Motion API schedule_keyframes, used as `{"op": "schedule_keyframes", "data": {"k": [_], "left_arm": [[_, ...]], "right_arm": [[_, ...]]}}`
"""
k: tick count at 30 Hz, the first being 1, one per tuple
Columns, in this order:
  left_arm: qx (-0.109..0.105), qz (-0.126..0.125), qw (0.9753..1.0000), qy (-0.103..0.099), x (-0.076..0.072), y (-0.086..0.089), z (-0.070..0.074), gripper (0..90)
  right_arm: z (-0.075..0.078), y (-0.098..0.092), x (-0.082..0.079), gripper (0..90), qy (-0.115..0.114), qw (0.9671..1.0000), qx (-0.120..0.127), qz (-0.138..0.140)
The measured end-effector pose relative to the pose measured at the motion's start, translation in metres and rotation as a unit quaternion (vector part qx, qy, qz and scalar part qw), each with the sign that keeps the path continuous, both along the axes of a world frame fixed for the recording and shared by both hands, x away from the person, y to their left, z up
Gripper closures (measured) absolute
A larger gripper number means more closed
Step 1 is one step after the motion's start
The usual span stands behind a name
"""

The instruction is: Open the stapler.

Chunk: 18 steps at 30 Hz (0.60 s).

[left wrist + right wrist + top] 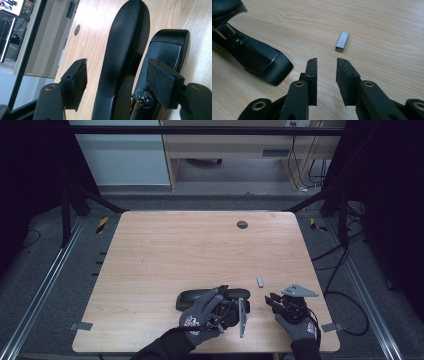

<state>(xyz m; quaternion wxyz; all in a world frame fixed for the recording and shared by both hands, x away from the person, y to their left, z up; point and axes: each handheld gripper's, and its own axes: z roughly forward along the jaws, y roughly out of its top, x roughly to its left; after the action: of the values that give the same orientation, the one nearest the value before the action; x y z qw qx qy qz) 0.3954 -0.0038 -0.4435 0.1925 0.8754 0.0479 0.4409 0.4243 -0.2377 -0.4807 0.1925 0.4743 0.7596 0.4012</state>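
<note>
A black stapler (200, 296) lies swung open near the table's front edge. My left gripper (116, 80) is open, its jaws straddling the stapler's raised top arm (125, 45) without touching it. The stapler's base (165, 55) lies just to the right, under the right jaw. In the high view a gloved hand holds the left gripper (227, 307) over the stapler. A small grey strip of staples (342, 41) lies loose on the wood. My right gripper (327, 61) is open and empty, just short of the strip. In the high view the right gripper (272, 300) is below the strip of staples (260, 282).
The wooden table (200, 245) has a dark round grommet (242, 224) near its far edge. Metal rails and cables run along the floor on both sides. The stapler's base (259, 60) lies close to the left of the right gripper.
</note>
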Motion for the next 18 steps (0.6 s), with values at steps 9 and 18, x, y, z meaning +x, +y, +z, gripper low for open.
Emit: {"op": "schedule_keyframes", "data": {"k": [9,18], "left_arm": [[0.006,0.007,0.9999,-0.012,0.0035,-0.0067,-0.0040,39.2],[0.013,0.008,0.9997,-0.020,0.0049,-0.0100,-0.0060,44.4]], "right_arm": [[0.0003,0.0025,-0.0011,80.6,-0.001,0.9999,0.004,0.010],[0.0005,0.0038,-0.0015,87.0,-0.004,0.9998,0.005,0.019]]}}
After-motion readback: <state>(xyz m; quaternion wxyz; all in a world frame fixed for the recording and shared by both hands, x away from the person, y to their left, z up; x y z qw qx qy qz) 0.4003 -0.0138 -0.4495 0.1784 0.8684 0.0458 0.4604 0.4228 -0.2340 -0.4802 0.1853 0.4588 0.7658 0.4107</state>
